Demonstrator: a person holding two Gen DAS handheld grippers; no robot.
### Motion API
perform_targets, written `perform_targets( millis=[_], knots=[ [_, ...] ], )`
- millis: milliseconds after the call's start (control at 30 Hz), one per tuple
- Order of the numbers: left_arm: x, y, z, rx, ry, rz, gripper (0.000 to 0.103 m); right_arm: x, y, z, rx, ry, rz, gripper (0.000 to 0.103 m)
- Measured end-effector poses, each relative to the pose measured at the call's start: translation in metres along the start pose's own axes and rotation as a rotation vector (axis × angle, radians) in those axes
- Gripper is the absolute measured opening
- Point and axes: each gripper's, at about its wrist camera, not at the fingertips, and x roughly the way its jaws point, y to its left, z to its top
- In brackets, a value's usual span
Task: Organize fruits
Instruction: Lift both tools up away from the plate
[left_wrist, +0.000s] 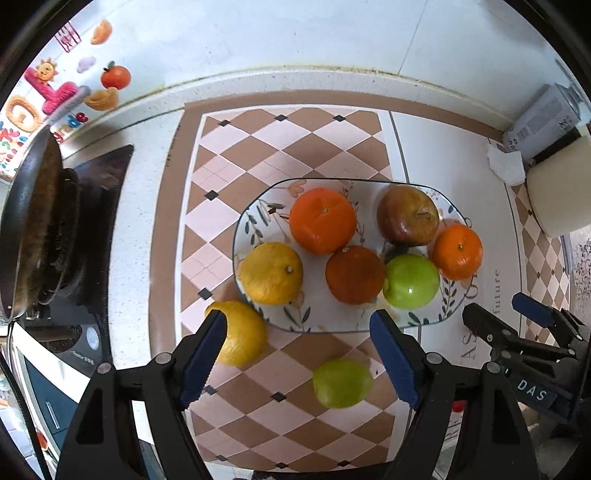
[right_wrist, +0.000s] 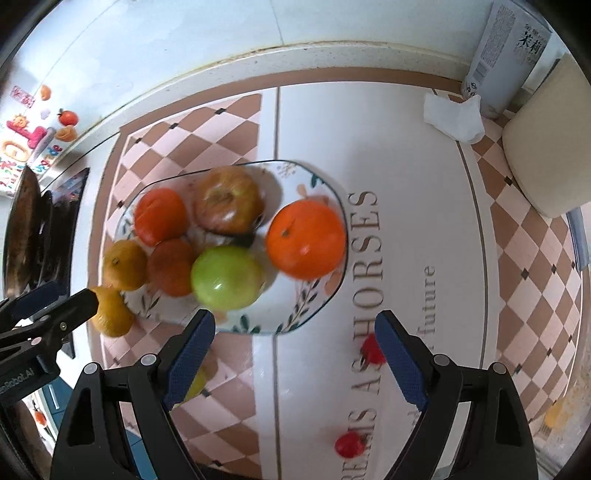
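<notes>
A flower-patterned plate on the checked mat holds several fruits: oranges, a red apple, a green apple and a yellow citrus. Off the plate lie a lemon and a green fruit. My left gripper hangs open above the plate's near edge, the green fruit below it on the mat, untouched. My right gripper is open and empty over the plate's right side, near the big orange.
A dark pan sits on the stove at the left. A crumpled white cloth, a carton and a cream container stand at the back right. Two small red fruits lie on the white mat.
</notes>
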Motion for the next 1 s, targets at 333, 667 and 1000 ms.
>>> perform_targets(
  millis=[333,667,1000],
  knots=[
    [-0.042,0.011,-0.035,-0.007,-0.094,-0.001,0.079,-0.059,0.014,-0.034,-0.032,-0.095,0.01,0.091],
    [-0.099,0.022,-0.066,-0.02,-0.171,-0.024,0.079,-0.12,0.026,-0.067,-0.031,-0.153,0.037,0.091],
    [-0.139,0.026,-0.087,-0.017,-0.241,-0.015,0.079,-0.16,0.04,-0.092,-0.063,-0.2,0.026,0.091]
  ],
)
